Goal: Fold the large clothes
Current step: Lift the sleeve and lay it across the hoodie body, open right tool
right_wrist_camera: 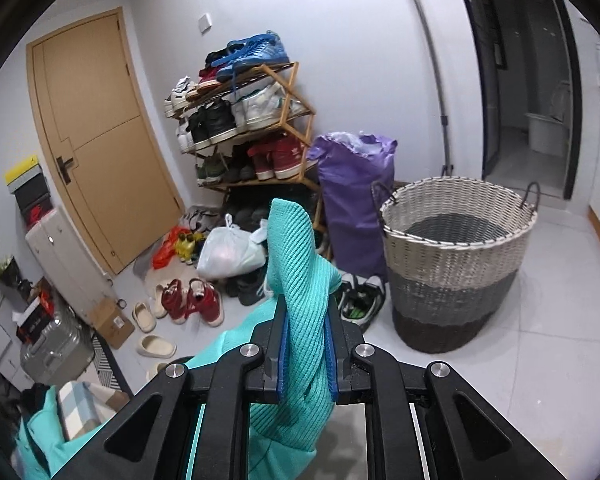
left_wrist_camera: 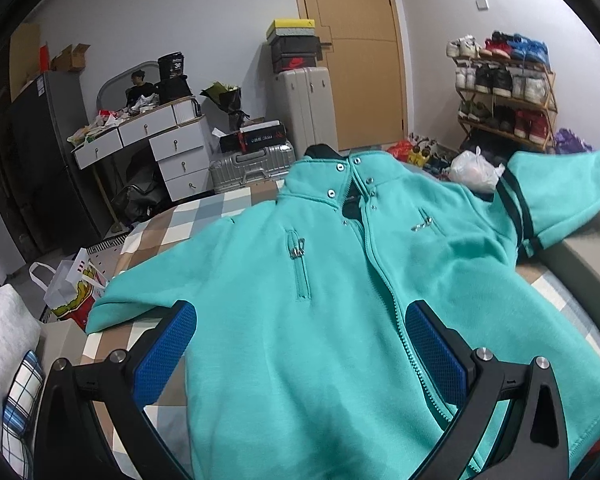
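Observation:
A large teal zip-up jacket (left_wrist_camera: 332,264) lies front-up on a checked bed cover (left_wrist_camera: 188,220), collar at the far side. Its left sleeve (left_wrist_camera: 140,296) lies folded in by the bed's left edge. Its right sleeve (left_wrist_camera: 560,196) is stretched out and lifted to the right. My left gripper (left_wrist_camera: 300,344) is open just above the jacket's lower front, one blue pad on each side of the zipper. My right gripper (right_wrist_camera: 305,344) is shut on the ribbed teal sleeve cuff (right_wrist_camera: 300,256), which sticks up between the pads.
A woven laundry basket (right_wrist_camera: 456,276) stands on the floor to the right. A shoe rack (right_wrist_camera: 244,128), a purple bag (right_wrist_camera: 356,208) and loose shoes (right_wrist_camera: 192,300) crowd the wall by the door. Suitcases (left_wrist_camera: 252,164) and a cluttered dresser (left_wrist_camera: 156,136) stand beyond the bed.

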The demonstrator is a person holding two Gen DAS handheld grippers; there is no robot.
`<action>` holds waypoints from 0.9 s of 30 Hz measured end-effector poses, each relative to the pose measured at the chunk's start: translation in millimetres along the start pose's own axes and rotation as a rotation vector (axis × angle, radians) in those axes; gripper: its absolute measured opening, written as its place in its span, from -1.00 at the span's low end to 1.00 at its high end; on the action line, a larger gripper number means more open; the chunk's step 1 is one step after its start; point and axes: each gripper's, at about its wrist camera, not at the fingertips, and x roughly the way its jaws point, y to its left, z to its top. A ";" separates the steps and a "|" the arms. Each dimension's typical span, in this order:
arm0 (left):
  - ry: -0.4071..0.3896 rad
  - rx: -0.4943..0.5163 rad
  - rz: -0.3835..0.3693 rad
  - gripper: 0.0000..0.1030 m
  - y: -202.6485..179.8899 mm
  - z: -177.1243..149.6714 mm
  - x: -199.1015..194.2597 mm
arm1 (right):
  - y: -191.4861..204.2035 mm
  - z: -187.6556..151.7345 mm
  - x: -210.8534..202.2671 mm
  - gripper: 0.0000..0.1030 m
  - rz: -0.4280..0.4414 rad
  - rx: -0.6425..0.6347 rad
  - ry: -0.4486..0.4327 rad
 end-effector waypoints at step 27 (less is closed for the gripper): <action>-0.098 -0.204 -0.093 0.98 75.8 -4.8 -40.0 | 57.7 -10.9 -210.5 -0.73 0.176 -0.086 -0.080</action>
